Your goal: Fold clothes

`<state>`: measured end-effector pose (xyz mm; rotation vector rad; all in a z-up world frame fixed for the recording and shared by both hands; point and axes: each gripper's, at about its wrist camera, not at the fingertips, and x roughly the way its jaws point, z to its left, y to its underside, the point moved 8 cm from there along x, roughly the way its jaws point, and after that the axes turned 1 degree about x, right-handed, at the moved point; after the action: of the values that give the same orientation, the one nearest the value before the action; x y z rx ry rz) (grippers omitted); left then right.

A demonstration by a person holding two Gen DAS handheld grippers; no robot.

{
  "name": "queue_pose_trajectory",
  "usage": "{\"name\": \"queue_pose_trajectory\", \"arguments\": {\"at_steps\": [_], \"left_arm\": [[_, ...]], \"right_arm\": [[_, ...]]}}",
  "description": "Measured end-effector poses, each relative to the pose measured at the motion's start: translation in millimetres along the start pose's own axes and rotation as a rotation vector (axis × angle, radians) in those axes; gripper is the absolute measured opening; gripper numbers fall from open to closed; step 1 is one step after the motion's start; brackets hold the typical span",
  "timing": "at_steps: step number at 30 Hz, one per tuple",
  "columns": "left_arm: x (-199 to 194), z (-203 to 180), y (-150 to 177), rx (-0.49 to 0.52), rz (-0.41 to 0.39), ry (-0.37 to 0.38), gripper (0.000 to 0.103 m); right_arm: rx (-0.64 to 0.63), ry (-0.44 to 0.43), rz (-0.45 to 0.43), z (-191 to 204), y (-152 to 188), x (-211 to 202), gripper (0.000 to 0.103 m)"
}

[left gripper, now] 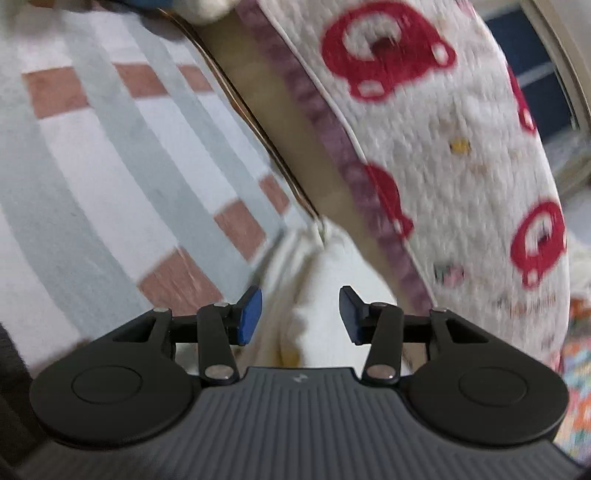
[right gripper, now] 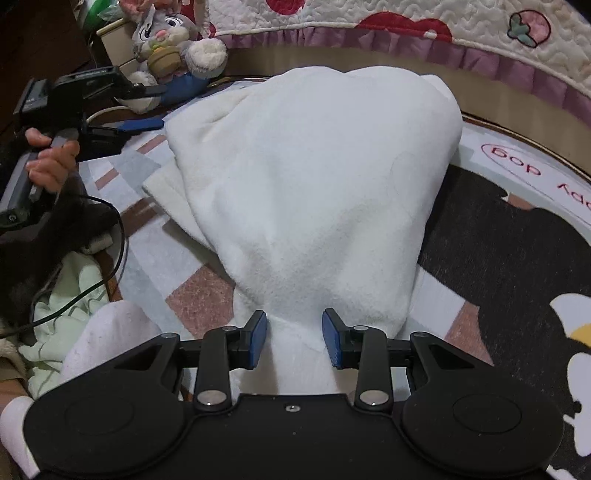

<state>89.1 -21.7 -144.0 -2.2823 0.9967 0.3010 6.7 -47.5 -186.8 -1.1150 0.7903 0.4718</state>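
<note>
A white fleece garment (right gripper: 314, 177) lies in a heap on the patterned mat (right gripper: 199, 295). Its near end narrows into a bunch between the blue pads of my right gripper (right gripper: 294, 338), which is shut on it. Seen from the right wrist, my left gripper (right gripper: 142, 107) is at the garment's far left corner, held by a person's hand (right gripper: 51, 162), fingers apart and off the fabric. The left wrist view is blurred by motion. There my left gripper (left gripper: 301, 317) is open, with the edge of the white garment (left gripper: 332, 266) below and ahead of its fingers.
A quilt with red prints (right gripper: 406, 14) (left gripper: 443, 147) hangs over a bed edge behind the mat. A plush rabbit (right gripper: 173, 40) sits at the far left. A pale green cloth (right gripper: 70, 306), a black cable (right gripper: 110, 266) and a white-clad leg (right gripper: 107, 332) lie near left.
</note>
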Motion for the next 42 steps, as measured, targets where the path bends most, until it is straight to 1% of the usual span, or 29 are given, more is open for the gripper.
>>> {"name": "queue_pose_trajectory", "arguments": {"at_steps": [2,3,5,6,7,8,9,10,12,13,14,16,19,21,23,25,27,28,29,30,31,33,34,36,37,38,39,41,42], "left_arm": [[9,-11,8,0.061,0.036,-0.009,0.051],[15,-15,13,0.093,0.051,-0.018,0.055],[30,-21,25,0.147,0.1,-0.038,0.055],[36,-24,30,0.19,0.119,-0.057,0.052],[40,-27,34,0.242,0.132,-0.08,0.033],[44,-30,38,0.294,0.146,-0.103,0.008],[48,-32,42,0.347,0.159,-0.127,0.007],[42,-36,41,0.361,0.142,-0.139,0.007],[14,-44,38,0.329,0.077,-0.148,0.007],[-1,-47,39,0.306,0.057,-0.155,0.007],[-7,-45,45,0.296,0.056,-0.177,0.007],[-8,-32,63,0.296,0.08,-0.243,0.007],[17,-1,79,0.291,0.099,-0.328,0.011],[22,3,80,0.297,0.083,-0.355,0.014],[21,3,78,0.309,0.062,-0.375,0.015],[13,3,76,0.314,0.058,-0.395,0.015],[6,4,77,0.287,0.08,-0.413,0.015],[0,3,77,0.291,0.087,-0.432,0.015],[-7,2,78,0.308,0.092,-0.458,0.014],[-14,0,79,0.325,0.096,-0.485,0.015],[-21,0,79,0.344,0.093,-0.524,0.015],[-33,4,76,0.366,0.082,-0.61,0.012],[-37,0,72,0.378,0.065,-0.612,0.012],[-39,-24,61,0.413,0.011,-0.526,0.013],[-34,-40,57,0.447,0.006,-0.471,0.018],[-26,-57,54,0.487,0.014,-0.413,0.02],[-15,-73,53,0.523,0.034,-0.36,0.023],[17,-97,52,0.578,0.105,-0.269,0.025],[33,-104,52,0.59,0.144,-0.229,0.026]], "right_arm": [[0.008,-0.011,0.005,-1,1,0,0.04],[0.012,-0.017,0.008,-2,2,-1,0.04],[0.028,-0.029,0.009,-4,4,-1,0.04],[0.039,-0.037,0.013,-4,6,0,0.04],[0.047,-0.05,0.027,-4,8,1,0.04],[0.04,-0.054,0.028,-3,11,1,0.04],[0.024,-0.046,0.018,-2,12,-1,0.04],[0.014,-0.042,0.012,0,13,-1,0.04],[0.032,-0.05,0.01,-1,14,-4,0.04],[0.049,-0.058,0.01,-3,14,-5,0.04],[0.06,-0.065,0.014,-6,15,-7,0.04],[0.072,-0.069,0.021,-10,18,-7,0.04],[0.069,-0.064,0.019,-9,20,-6,0.04],[0.064,-0.062,0.022,-8,19,-6,0.04],[0.053,-0.059,0.022,-6,17,-10,0.04],[0.092,-0.09,-0.034,-11,7,-27,0.04],[0.13,-0.121,-0.093,-17,-3,-44,0.041],[0.143,-0.155,-0.174,-20,-17,-59,0.041],[0.152,-0.186,-0.251,-23,-31,-73,0.049],[0.107,-0.159,-0.251,-22,-42,-66,0.06],[0.061,-0.131,-0.251,-21,-54,-59,0.062],[-0.03,-0.075,-0.25,-18,-78,-45,0.062],[-0.075,-0.047,-0.25,-17,-90,-38,0.062],[-0.166,0.009,-0.248,-14,-114,-24,0.062],[-0.211,0.037,-0.248,-13,-126,-17,0.062],[-0.255,0.065,-0.246,-11,-138,-10,0.062],[-0.274,0.085,-0.239,-8,-146,6,0.062],[-0.282,0.094,-0.207,-5,-154,34,0.062],[-0.271,0.087,-0.185,-4,-152,45,0.066]]}}
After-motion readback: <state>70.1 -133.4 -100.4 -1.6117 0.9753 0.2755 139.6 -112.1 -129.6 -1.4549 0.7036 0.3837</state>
